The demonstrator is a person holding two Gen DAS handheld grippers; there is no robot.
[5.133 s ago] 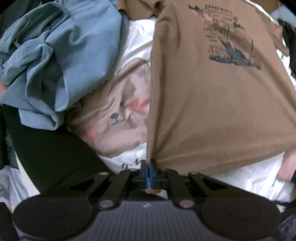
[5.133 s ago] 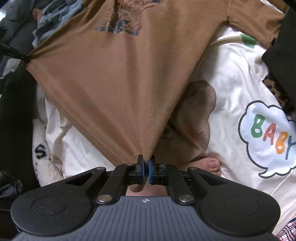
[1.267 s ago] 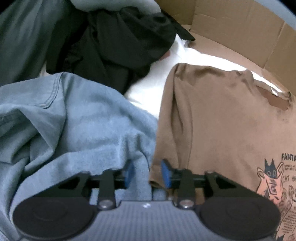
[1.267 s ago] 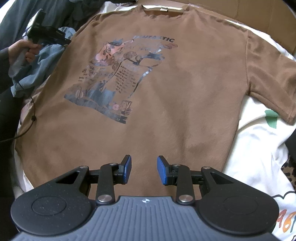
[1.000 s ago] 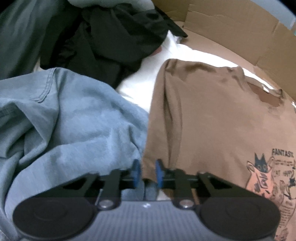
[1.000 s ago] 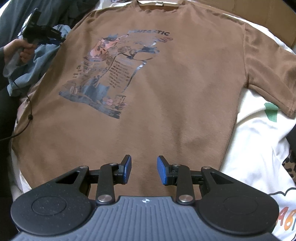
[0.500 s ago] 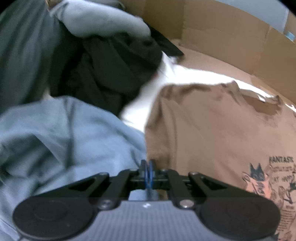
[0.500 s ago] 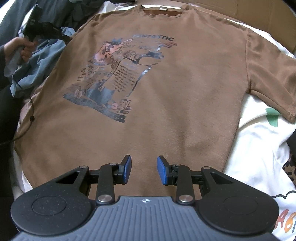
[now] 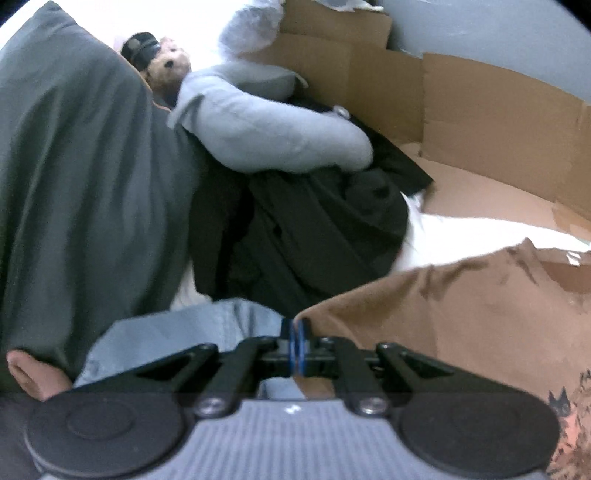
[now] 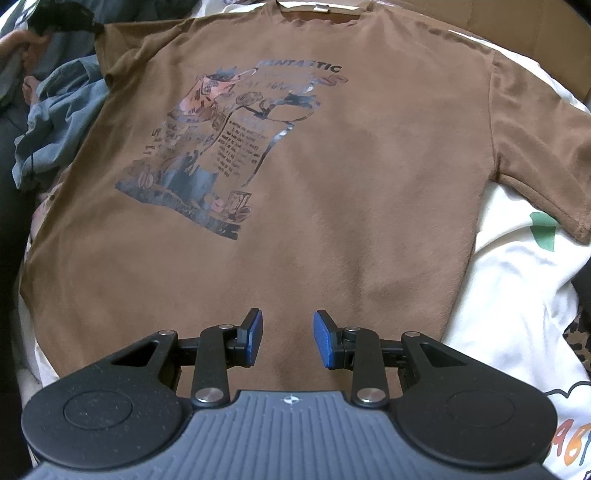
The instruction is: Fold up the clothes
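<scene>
A brown T-shirt (image 10: 332,206) with a printed picture lies face up on a white printed blanket (image 10: 517,302), collar at the far end. My left gripper (image 9: 296,328) is shut on the edge of its left sleeve (image 9: 424,306) and holds that sleeve lifted off the bed. In the right wrist view the same sleeve (image 10: 122,48) is raised at the top left, with the left gripper (image 10: 62,18) and a hand (image 10: 26,44) beside it. My right gripper (image 10: 287,338) hangs open just above the shirt's lower hem, nothing between its blue pads.
A crumpled blue garment (image 10: 62,122) lies left of the shirt. Black clothes (image 9: 325,229), a grey cushion (image 9: 266,125) and a dark grey cloth (image 9: 85,184) pile up behind it, with a teddy bear (image 9: 166,66). Cardboard walls (image 9: 461,110) bound the far side.
My left gripper closed on the shirt's left sleeve edge, then rose and tilted up, pulling the sleeve off the bed. The right gripper stayed open over the hem.
</scene>
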